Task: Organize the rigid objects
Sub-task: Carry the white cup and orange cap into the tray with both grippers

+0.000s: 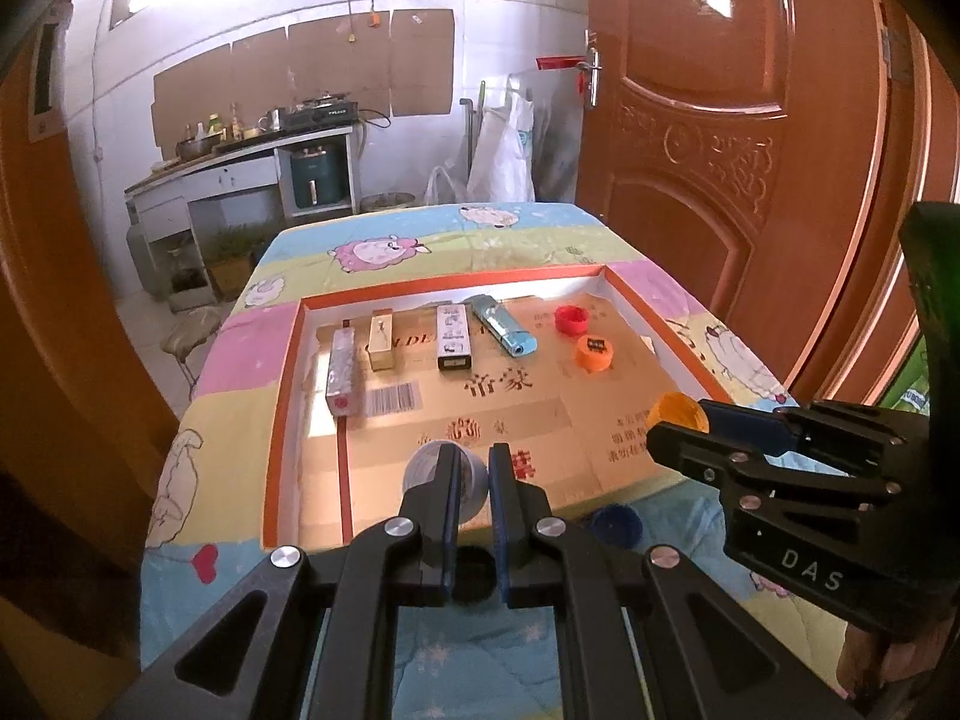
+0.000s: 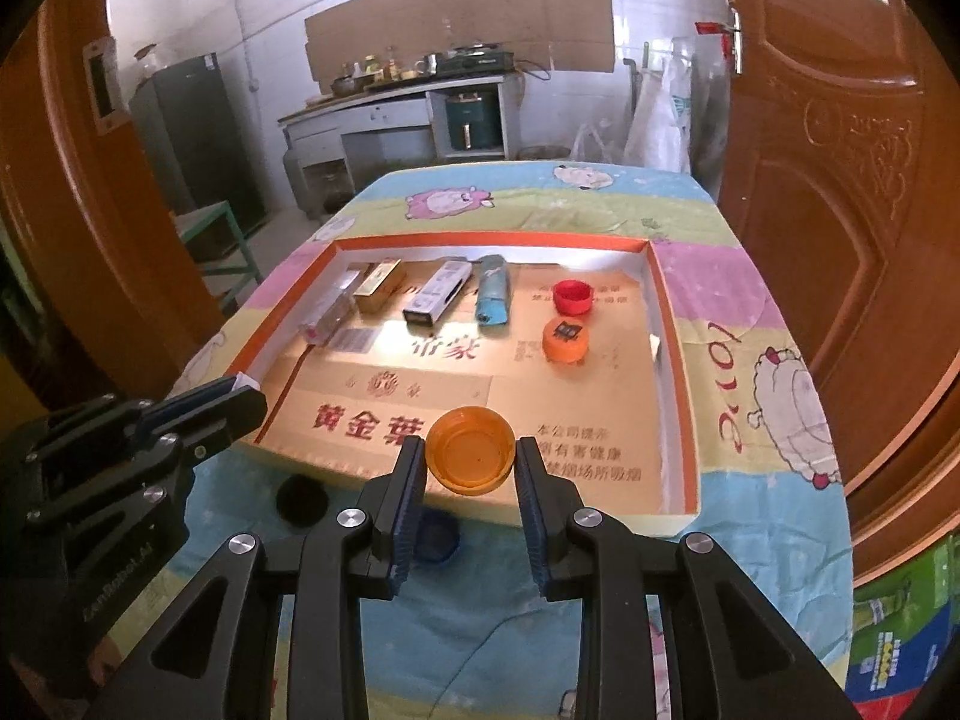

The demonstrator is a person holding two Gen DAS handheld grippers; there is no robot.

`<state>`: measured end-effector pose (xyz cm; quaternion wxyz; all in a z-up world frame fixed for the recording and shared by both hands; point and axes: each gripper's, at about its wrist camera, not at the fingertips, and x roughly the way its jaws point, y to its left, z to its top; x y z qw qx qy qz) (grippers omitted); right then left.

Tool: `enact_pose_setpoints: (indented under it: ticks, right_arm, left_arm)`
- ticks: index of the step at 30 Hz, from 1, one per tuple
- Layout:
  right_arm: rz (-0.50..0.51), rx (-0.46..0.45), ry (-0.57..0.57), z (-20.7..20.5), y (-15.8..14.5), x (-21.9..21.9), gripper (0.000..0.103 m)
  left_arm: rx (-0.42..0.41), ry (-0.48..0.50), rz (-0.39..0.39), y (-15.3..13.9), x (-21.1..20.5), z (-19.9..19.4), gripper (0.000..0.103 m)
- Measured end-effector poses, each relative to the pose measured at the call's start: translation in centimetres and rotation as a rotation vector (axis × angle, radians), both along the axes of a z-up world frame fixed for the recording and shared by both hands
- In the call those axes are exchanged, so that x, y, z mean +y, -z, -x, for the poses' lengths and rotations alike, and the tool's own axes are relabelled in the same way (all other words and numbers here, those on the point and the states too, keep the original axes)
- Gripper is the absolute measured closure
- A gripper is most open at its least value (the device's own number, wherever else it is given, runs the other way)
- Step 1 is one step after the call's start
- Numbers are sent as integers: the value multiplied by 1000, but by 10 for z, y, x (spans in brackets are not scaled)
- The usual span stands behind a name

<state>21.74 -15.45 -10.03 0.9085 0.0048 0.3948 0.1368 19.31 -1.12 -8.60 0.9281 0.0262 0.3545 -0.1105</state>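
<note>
**Two caps gripped at the tray's near edge, row waiting beyond**

Nearest, the right gripper [image 2: 470, 461] is clenched on an amber cap [image 2: 471, 456], open side up, squeezed across its width between both pads. The cap hangs over the near part of the shallow orange-rimmed tray [image 2: 672, 324]. Below the jaws, on the sheep-print cloth [image 2: 768, 516] outside the tray, lies a blue cap [image 2: 437, 537], with a dark round thing to its left that I cannot identify.

The left gripper [image 1: 474, 483] pinches the wall of a white cap [image 1: 420, 474] at the tray's near-left; one pad sits inside it, the other outside. Its jaws stand nearly together.

The coming move likely turns on this: the caps already placed lie straight ahead and slightly right of the right gripper, so that hand is nearer. An orange cap [image 2: 565, 341] sits mid-right, a red cap [image 2: 571, 296] just beyond it.

Farthest, along the back wall, four long items lie with their long axes running near-to-far: a clear pink box [image 1: 343, 372], a gold box [image 1: 381, 341], a white box [image 1: 453, 337] and a blue lighter [image 1: 503, 324].
</note>
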Motion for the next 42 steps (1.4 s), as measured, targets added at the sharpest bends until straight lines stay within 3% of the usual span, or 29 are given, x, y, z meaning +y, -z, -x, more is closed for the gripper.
enact_pose_setpoints:
  ticks: [25, 42]
  right_arm:
    - [-43, 29, 23, -56, 16, -24, 72]
    - [-27, 34, -63, -86, 20, 7, 72]
  left_arm:
    - [22, -41, -26, 4, -1, -71, 93]
    - [101, -55, -9, 25, 3, -102, 93]
